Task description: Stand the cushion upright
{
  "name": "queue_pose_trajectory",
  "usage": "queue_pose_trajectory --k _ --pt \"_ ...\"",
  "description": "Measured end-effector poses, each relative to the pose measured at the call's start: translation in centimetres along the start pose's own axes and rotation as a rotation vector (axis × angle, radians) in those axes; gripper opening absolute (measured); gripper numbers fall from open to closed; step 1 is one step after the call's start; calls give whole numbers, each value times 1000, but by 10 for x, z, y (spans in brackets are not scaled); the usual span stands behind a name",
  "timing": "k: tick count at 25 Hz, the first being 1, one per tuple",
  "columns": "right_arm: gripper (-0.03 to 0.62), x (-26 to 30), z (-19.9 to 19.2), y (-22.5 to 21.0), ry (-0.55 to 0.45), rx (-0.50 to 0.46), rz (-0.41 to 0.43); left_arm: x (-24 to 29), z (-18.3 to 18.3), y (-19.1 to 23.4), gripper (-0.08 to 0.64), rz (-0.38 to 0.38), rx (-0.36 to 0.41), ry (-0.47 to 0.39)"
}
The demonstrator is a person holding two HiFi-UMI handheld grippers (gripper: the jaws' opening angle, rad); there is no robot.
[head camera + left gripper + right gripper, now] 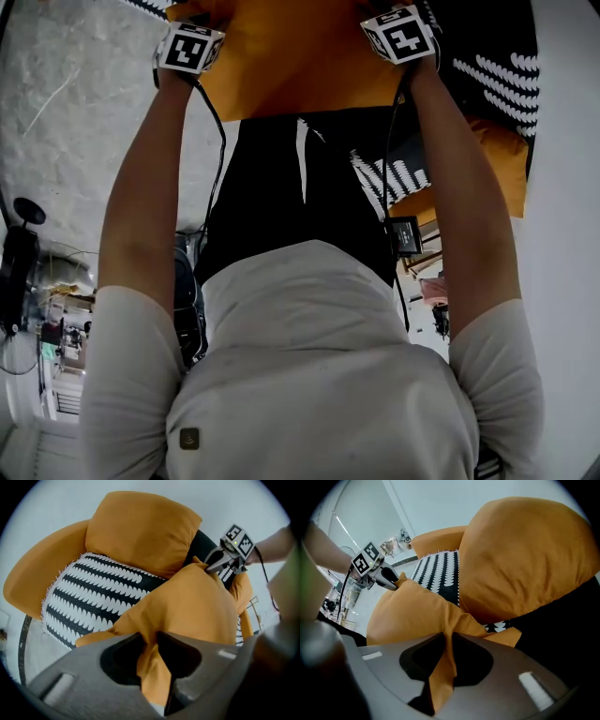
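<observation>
Head view: left tongs, right tongs pinch cushion.

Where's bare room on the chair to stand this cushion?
The striped throw lies bare between the chair's orange arm, the back cushion and the held cushion. Toward the right tongs it is crowded: the two cushions close in there. The left tongs and right tongs each pinch a corner of the held cushion.

Light: bright, diffuse; the wall is washed pale.
Edges: bent by fisheye, corners blackened.
Focus: the cushion is kept sharp; left gripper and right gripper are blurred.
</observation>
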State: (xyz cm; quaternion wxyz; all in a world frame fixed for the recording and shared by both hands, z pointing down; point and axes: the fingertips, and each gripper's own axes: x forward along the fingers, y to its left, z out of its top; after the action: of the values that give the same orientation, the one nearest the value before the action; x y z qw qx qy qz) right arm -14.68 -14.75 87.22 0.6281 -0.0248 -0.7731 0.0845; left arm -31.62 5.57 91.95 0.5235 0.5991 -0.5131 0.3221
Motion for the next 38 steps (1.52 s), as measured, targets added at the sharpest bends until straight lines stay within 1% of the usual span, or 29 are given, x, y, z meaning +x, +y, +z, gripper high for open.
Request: queue_pose_trajectory --k 1,2,4,8,12,18,22,26,28,31,33,36,38 --pt "63 -2 -1 0 -8 -10 -5 1 0 -2 90 4 11 9" --pt "43 -5 -1 -1 -16 -14 -6 1 0 -3 56 5 17 11" --pt "23 -11 -1 1 -28 -13 -5 -3 1 -6 22 -2 9 1" --pt "18 -27 -3 13 -53 -6 -3 -18 -3 -12 12 -9 9 -20" --pt "17 -43 -18 22 -76 16 -9 -35 -7 -27 12 -4 1 -26" --pt "17 -78 -38 40 -101 55 -40 -68 -7 -51 11 0 12 -52" --pt "17 -108 -61 64 -122 71 -33 -94 -13 -76 11 -29 32 -69" --pt "17 -141 -86 82 -153 92 -34 -120 -2 -97 11 -42 104 -105" --pt "15 -157 -95 87 -169 115 -50 -133 8 -106 11 -44 142 -127" --pt "17 -184 -109 96 -194 160 -78 -153 15 -126 11 -53 184 -137" --pt "17 -204 -117 98 -215 203 -107 -165 22 -140 11 -62 215 -147" --pt "17 -229 -126 94 -274 266 -166 -179 44 -154 11 -73 288 -167" --pt "17 -243 -134 93 -315 289 -192 -188 58 -165 11 -73 335 -178"
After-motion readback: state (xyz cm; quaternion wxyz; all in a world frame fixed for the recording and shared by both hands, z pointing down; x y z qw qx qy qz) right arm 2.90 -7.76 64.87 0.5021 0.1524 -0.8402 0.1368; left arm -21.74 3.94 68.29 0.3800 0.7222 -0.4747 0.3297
